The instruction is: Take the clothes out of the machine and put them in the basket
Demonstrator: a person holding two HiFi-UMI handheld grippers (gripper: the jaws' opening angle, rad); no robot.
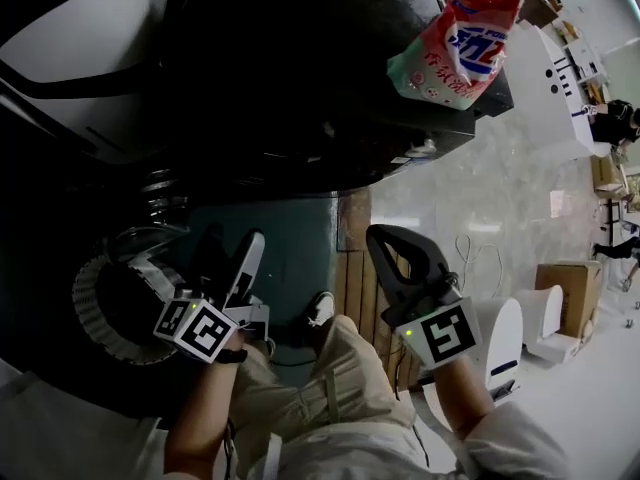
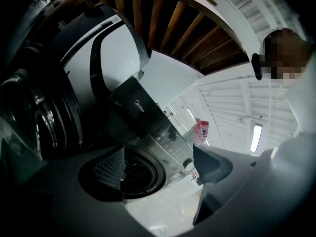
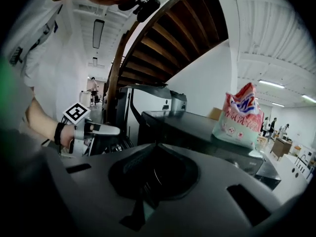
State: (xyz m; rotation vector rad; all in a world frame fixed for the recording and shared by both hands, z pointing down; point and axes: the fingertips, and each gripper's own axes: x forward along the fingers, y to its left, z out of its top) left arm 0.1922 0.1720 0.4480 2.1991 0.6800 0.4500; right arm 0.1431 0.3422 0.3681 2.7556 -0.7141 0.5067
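Note:
The black washing machine (image 1: 300,78) fills the top of the head view. Its round drum opening (image 2: 136,174) shows dark in the left gripper view, and no clothes can be made out inside. My left gripper (image 1: 228,253) is low at the left, beside the glass door (image 2: 29,117) and above a round white slatted rim (image 1: 95,313). Its jaws stand open with nothing between the fingers (image 2: 111,169). My right gripper (image 1: 385,243) hangs in front of the machine over the floor, jaws pressed together and holding nothing.
A red and white detergent bag (image 1: 460,43) lies on the machine's top. A white appliance (image 1: 80,18) stands to the left. Wooden slats (image 1: 355,288), my shoe (image 1: 320,308), a cable (image 1: 470,253) and a cardboard box (image 1: 568,293) are on the floor.

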